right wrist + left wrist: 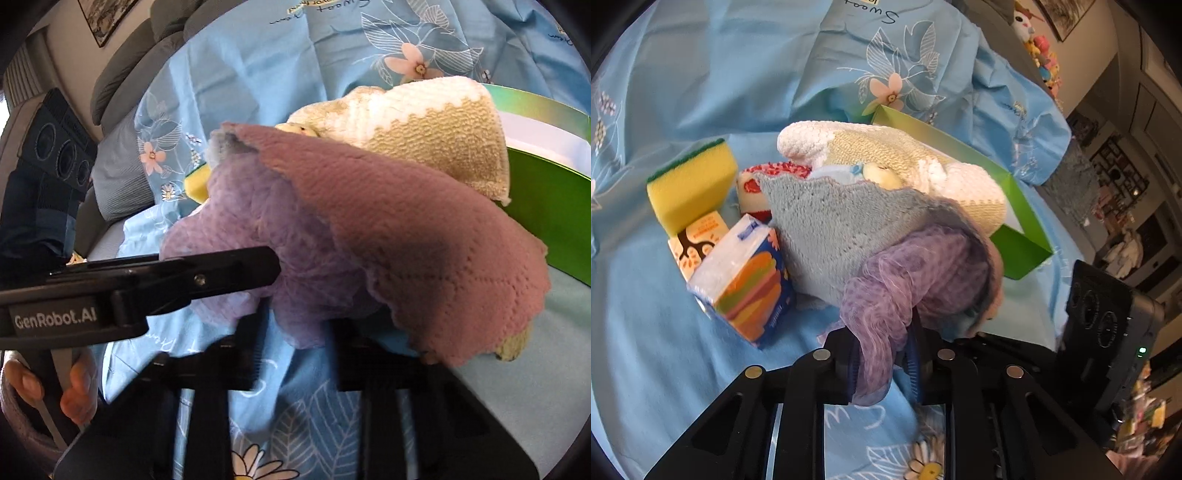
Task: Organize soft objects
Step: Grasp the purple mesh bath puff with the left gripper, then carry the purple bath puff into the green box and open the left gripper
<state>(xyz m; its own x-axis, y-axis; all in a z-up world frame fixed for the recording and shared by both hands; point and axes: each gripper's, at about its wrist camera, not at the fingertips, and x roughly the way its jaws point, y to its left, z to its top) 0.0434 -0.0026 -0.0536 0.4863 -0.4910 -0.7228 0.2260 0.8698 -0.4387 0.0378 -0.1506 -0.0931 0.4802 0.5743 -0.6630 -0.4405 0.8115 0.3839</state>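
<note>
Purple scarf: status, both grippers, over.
Left gripper shut on purple scarf. Right gripper closed, grip unclear. Grey cloth drapes over scarf.

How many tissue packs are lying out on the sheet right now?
2. A colourful striped tissue pack lies left of the grey cloth; a white-and-orange pack sits behind it, under the yellow sponge. The cloth pile may hide others.

One sponge [692, 181], two tissue packs [746, 280], one green box [1019, 251], one scarf [916, 273].
</note>
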